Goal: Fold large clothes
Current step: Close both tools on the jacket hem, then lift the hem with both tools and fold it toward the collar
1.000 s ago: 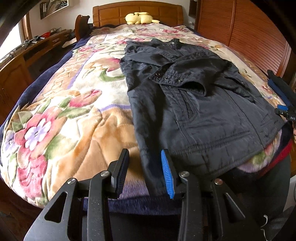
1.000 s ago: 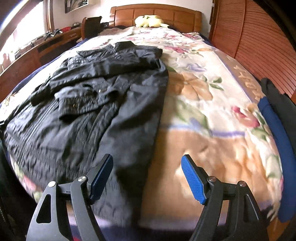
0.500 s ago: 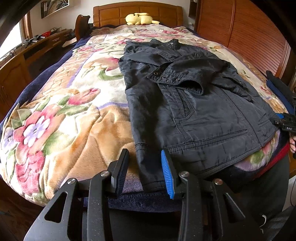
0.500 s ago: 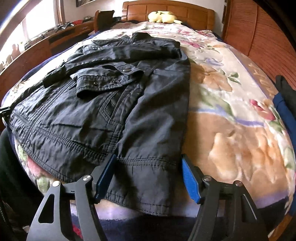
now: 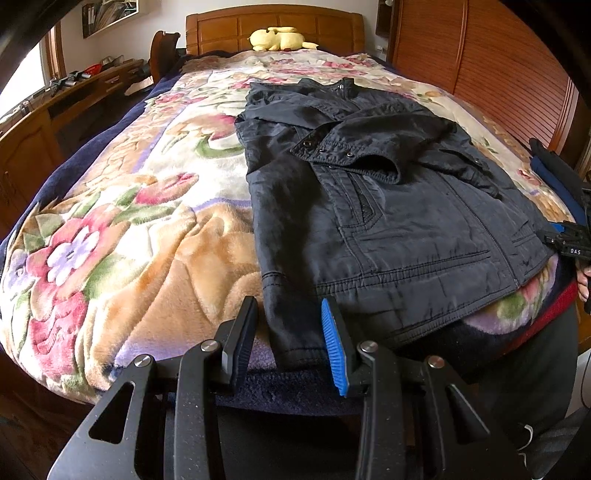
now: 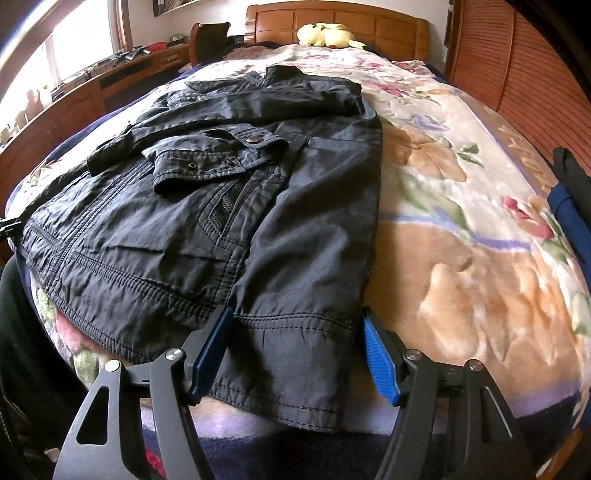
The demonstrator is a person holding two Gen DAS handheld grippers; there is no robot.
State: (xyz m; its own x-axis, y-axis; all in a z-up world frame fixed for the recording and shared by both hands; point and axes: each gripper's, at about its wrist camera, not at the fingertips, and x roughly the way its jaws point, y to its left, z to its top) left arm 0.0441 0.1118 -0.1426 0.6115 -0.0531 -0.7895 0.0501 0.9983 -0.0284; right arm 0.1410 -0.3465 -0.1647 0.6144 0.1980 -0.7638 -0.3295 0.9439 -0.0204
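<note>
A dark navy jacket (image 5: 384, 206) lies flat on the floral blanket (image 5: 110, 229), collar toward the headboard, both sleeves folded across its front. My left gripper (image 5: 291, 339) is open, its jaws on either side of the jacket's left bottom corner at the bed's near edge. My right gripper (image 6: 295, 354) is open wide, its jaws on either side of the jacket's (image 6: 229, 206) right bottom hem corner. Neither gripper has closed on the cloth. The right gripper's body also shows at the right edge of the left wrist view (image 5: 570, 240).
A yellow plush toy (image 5: 280, 38) sits by the wooden headboard (image 5: 273, 26). A wooden desk (image 5: 55, 107) runs along the left. A slatted wooden wardrobe (image 5: 509, 74) stands on the right. Dark and blue folded cloth (image 6: 570, 195) lies at the bed's right edge.
Both grippers have moved in toward the jacket's bottom hem. The right gripper slid left from the bare blanket to straddle the hem corner. Both stayed open.
</note>
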